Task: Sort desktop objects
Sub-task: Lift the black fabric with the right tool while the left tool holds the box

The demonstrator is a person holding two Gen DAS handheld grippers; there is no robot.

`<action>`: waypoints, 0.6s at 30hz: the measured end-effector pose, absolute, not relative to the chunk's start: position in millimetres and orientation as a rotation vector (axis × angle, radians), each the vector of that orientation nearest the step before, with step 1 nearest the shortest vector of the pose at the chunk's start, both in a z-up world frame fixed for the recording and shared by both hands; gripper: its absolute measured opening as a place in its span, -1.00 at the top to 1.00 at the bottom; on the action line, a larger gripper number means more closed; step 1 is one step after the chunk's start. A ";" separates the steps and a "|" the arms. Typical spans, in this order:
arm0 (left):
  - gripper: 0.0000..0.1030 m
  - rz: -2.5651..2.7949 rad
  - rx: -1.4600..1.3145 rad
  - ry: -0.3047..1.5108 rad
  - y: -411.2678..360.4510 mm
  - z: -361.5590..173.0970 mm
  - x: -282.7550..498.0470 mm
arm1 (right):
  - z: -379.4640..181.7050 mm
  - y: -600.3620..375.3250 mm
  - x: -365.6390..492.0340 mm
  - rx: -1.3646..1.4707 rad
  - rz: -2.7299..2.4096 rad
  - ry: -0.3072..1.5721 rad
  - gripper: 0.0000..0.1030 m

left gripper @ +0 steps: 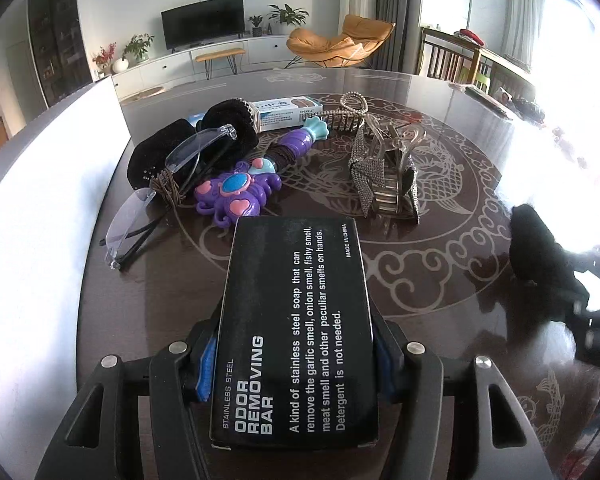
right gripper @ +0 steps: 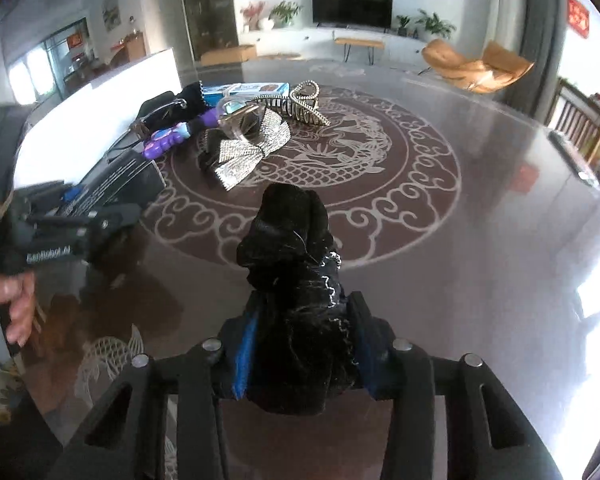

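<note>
Desktop objects fill our frames: low centre in the left view, our left gripper (left gripper: 296, 364) clamps a black soap box (left gripper: 296, 320). Low centre in the right view, our right gripper (right gripper: 304, 356) pinches a black scrunchie (right gripper: 296, 280). Higher up, glasses (left gripper: 156, 188), a purple toy (left gripper: 240, 188) and rhinestone clips (left gripper: 384, 172) crowd the table (left gripper: 440, 240).

Black soap box (left gripper: 296, 328) is seen betw. the fingers of left gripper (left gripper: 296, 364), blue pads (left gripper: 205, 372) at its sides. Beyond it on dark patterned table (left gripper: 440, 288): clear glasses (left gripper: 148, 204), purple toy (left gripper: 240, 188), rhinestone hair clips (left gripper: 384, 168). Right gripper (left gripper: 580, 300) is blurred at right edge w/ black fabric (left gripper: 534, 244).
</note>
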State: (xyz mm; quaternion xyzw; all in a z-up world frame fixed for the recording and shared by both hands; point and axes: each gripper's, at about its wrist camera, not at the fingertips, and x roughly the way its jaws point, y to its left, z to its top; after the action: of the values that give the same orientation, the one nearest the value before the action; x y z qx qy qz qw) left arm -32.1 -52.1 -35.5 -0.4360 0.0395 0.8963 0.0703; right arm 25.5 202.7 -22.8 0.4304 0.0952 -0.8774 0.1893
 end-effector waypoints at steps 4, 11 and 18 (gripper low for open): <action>-0.82 2.667 -1.358 0.122 -53.5 -42.1 -37.4 | -29.0 198.2 12.9 1.227 -2.457 0.277 -0.76; -1.00 2.640 -1.384 0.132 -53.5 -46.4 -40.7 | -35.0 191.4 7.9 1.254 -2.443 0.287 -1.00; -1.00 2.640 -1.383 0.133 -53.4 -46.3 -41.0 | -34.4 191.2 10.0 1.253 -2.443 0.288 -1.00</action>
State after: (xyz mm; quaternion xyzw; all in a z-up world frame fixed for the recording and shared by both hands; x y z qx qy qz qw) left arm -41.0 -53.4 -46.3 -0.4621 0.0444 0.8822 0.0791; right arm 10.0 191.2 -34.4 0.4457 0.1023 -0.8690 0.1892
